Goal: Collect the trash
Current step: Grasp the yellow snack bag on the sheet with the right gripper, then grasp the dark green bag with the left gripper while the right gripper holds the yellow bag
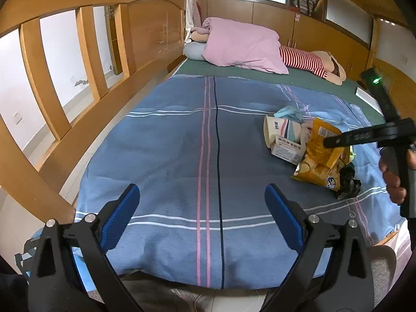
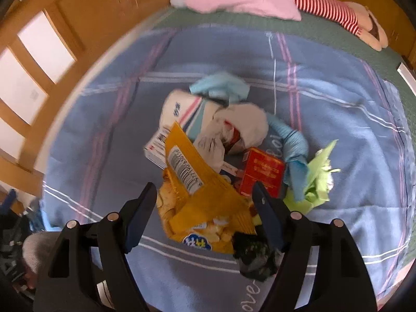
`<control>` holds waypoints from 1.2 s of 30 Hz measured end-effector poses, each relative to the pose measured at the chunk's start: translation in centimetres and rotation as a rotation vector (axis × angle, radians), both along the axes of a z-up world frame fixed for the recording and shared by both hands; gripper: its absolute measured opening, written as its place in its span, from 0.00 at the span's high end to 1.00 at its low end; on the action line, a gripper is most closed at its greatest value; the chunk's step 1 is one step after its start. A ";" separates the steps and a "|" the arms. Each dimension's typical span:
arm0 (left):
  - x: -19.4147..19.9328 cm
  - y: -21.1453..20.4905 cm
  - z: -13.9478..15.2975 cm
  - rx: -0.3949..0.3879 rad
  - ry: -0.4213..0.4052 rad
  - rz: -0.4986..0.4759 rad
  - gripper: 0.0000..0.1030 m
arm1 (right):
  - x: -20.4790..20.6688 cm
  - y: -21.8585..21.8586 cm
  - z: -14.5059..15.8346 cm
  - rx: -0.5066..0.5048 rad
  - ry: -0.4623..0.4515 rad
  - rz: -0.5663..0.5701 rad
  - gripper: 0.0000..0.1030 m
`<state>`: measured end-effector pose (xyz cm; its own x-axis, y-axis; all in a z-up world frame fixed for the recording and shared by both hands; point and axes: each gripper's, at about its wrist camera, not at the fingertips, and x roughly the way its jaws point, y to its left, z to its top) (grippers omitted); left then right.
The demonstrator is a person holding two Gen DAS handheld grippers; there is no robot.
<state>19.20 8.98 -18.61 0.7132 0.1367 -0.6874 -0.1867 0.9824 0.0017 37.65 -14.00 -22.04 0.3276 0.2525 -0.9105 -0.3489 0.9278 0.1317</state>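
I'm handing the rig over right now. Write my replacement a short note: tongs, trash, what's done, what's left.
Left tongs: open, empty, above bare blue blanket, away from the pile.
Right tongs: open, holding nothing, poised over the yellow chip bag.
Trash pile on the blanket: chip bag, red box, paper cup, blue mask, green wrapper, black scrap.
Done: nothing collected yet.
Left: all of it. No bin in view.

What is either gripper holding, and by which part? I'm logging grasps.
Nothing is held. The left gripper is open over bare blanket; the right gripper hangs open above the yellow chip bag.
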 end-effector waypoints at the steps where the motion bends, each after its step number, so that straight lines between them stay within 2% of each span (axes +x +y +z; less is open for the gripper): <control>1: 0.0 0.1 0.0 0.000 0.001 0.002 0.06 | 0.2 0.3 -0.5 -0.017 0.011 -0.009 0.53; 2: 0.0 0.1 0.0 0.000 0.001 0.005 0.06 | 0.4 0.4 -1.0 -0.028 0.034 -0.018 0.66; 3: 0.0 0.2 -0.1 -0.001 0.002 0.007 0.06 | 0.5 0.3 -1.4 -0.019 0.059 -0.032 0.66; 8: 0.3 0.0 -0.4 -0.008 0.016 0.003 0.06 | -0.6 -1.0 0.2 0.041 0.021 -0.076 0.76; 15: 0.7 -3.5 -1.0 0.005 0.023 -0.089 0.06 | -4.1 -6.2 6.7 0.212 -0.097 -0.163 0.76; 20: 1.4 -7.7 -1.4 0.004 0.029 -0.199 0.06 | -7.7 -12.6 9.7 0.265 -0.174 -0.276 0.76; 24: 2.8 -12.2 -2.1 -0.032 0.040 -0.303 0.06 | -10.9 -18.3 9.0 0.287 -0.160 -0.388 0.76; 29: 5.3 -19.0 -3.7 -0.054 0.059 -0.402 0.06 | -14.5 -23.3 7.1 0.278 -0.125 -0.499 0.76; 36: 9.1 -25.3 -7.4 -0.049 0.134 -0.428 0.06 | -17.8 -28.0 5.8 0.316 -0.114 -0.580 0.76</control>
